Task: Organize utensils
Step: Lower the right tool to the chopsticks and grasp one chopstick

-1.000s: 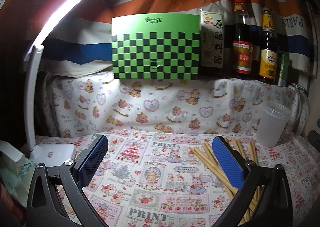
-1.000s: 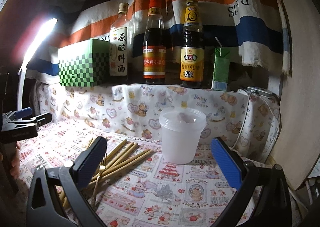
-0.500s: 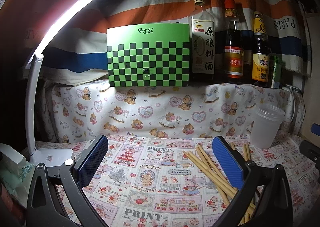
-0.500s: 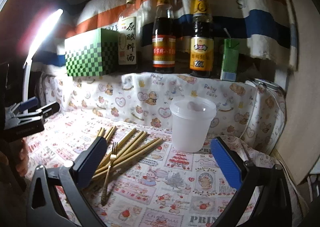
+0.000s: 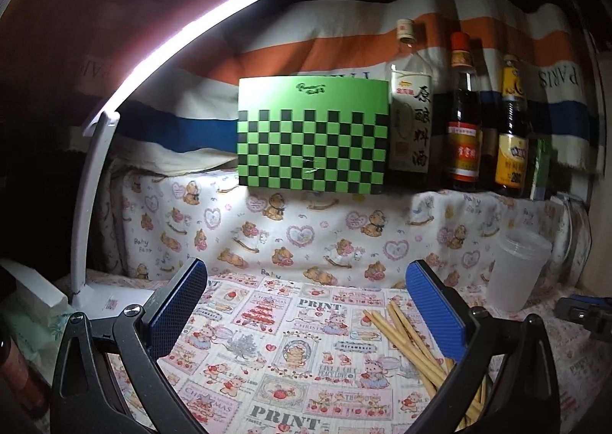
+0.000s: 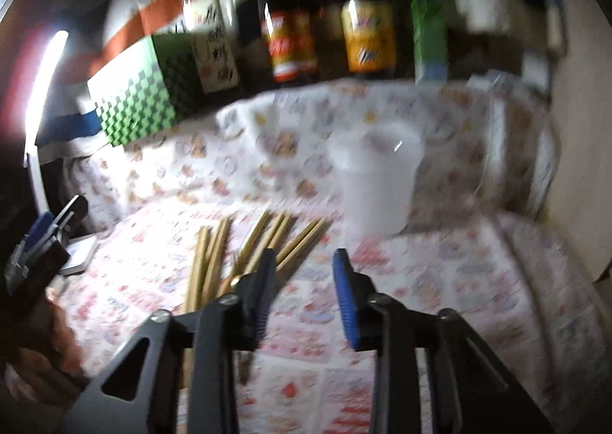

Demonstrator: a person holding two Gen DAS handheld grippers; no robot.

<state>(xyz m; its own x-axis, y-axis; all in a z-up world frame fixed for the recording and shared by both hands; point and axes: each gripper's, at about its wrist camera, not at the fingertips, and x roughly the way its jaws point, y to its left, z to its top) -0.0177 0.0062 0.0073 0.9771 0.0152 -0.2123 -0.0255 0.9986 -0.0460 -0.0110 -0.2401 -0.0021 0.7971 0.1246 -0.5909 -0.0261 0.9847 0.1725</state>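
Right gripper (image 6: 302,261): nearest in its own blurred view, tilted down over the printed cloth (image 6: 440,281); its jaws have just been closing to a narrow gap, and nothing sits between them, only cloth behind the gap
Fork: a dark handle end seems to show low between the right gripper's arms, too blurred to be sure
Chopsticks (image 6: 267,239): loose fan on the cloth, just left of and beyond the right gripper's left finger; none gripped yet
Left gripper (image 5: 306,307): jaws spread wide and holding nothing, level above the cloth, chopsticks running under its right finger (image 5: 436,311)
Cup (image 6: 376,181): translucent, upright, far right of the chopsticks, near the padded back edge; likely where the utensils go
Far shelf: green checkered box (image 5: 311,135), then sauce bottles (image 5: 463,120) to its right; desk lamp (image 5: 95,166) at far left
Step in hand: a judgement only, the right gripper is lining up on one chopstick
How to do it well: shift left so one stick lies between the pads, pinch near its middle so it does not swing, lift clear of its neighbours, then stand it in the cup without knocking that light cup over
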